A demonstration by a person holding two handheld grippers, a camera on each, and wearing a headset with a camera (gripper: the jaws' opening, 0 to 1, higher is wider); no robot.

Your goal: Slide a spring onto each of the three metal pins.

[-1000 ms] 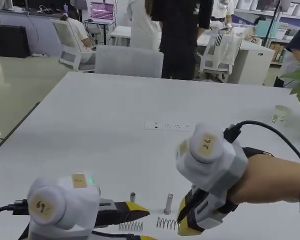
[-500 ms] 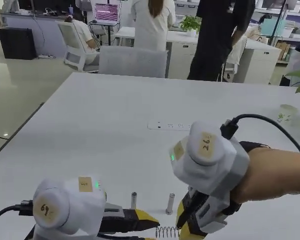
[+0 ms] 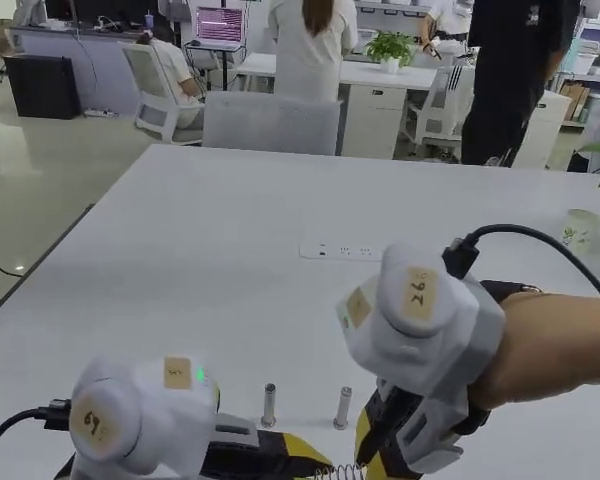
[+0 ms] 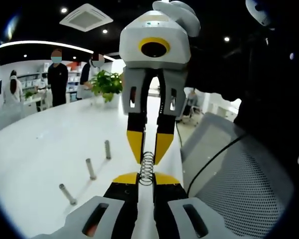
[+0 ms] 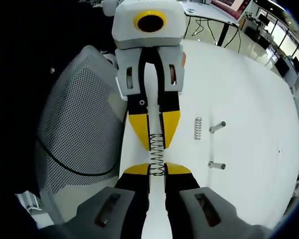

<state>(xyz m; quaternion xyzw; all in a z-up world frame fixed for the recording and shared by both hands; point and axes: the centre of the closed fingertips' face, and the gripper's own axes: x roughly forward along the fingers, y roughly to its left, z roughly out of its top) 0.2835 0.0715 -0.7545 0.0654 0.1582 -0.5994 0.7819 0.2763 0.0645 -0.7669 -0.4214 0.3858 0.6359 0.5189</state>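
Left gripper [image 4: 146,180]: pinched tight on one end of the spring [image 5: 157,149].
Right gripper [image 5: 157,170]: likewise clamped, on the opposite end, tip facing tip with the left gripper.
Spring: held lifted off the table [image 3: 230,250] between both grippers; judged very light, thin-wired and elastic, easily bent, squashed or flicked away. One end is best gripped lightly from the side, so the bore is left open.
Second spring [image 5: 198,128]: laid flat just beside a pin.
Pins [image 4: 90,169]: three, upright in a row, all bare, near the grippers.
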